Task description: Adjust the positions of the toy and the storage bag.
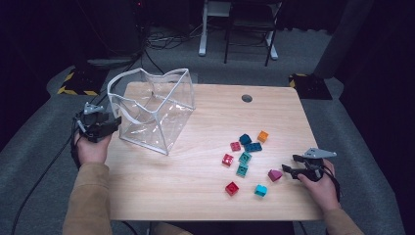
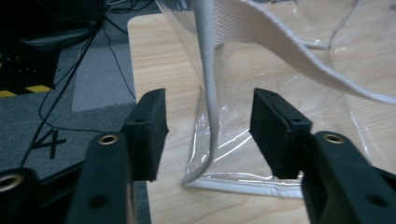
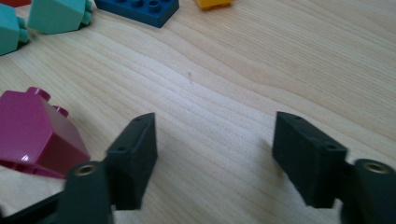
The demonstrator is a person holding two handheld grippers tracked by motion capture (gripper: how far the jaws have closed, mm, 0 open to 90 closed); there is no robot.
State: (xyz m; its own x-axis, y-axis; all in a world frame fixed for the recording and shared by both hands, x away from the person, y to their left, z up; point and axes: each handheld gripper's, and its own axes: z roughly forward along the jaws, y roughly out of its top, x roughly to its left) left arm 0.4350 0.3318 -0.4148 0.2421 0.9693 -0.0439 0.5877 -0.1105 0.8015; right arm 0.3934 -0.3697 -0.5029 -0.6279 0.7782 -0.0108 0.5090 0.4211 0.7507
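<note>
The work in hand looks like packing the scattered blocks into the clear bag point(image 1: 155, 111), and this is the set-up step: one hand is readying the bag, the other is lining up on a block.

The clear bag is standing at the far left of the tabletop point(image 1: 205, 196), its mouth gaping and its white strap point(image 2: 280, 42) drooping inside. The left tongs point(image 1: 100, 126) are sitting just beside the bag's left edge. In the left gripper view the bag's white-trimmed corner seam point(image 2: 209, 107) is running between the two pads, which are standing apart and not pressing on it.

The blocks are lying well right of the bag. The right tongs point(image 1: 289, 171) are lying low to the tabletop, farther right again, with the magenta block point(image 1: 274, 175) just beside their tip. Their pads are apart with bare wood between them, and the magenta block is sitting outside the gap.

Next, I judge, the left tongs need to pinch the seam to steady the bag, while the right ones shift across so the magenta block is sitting between the pads.
</note>
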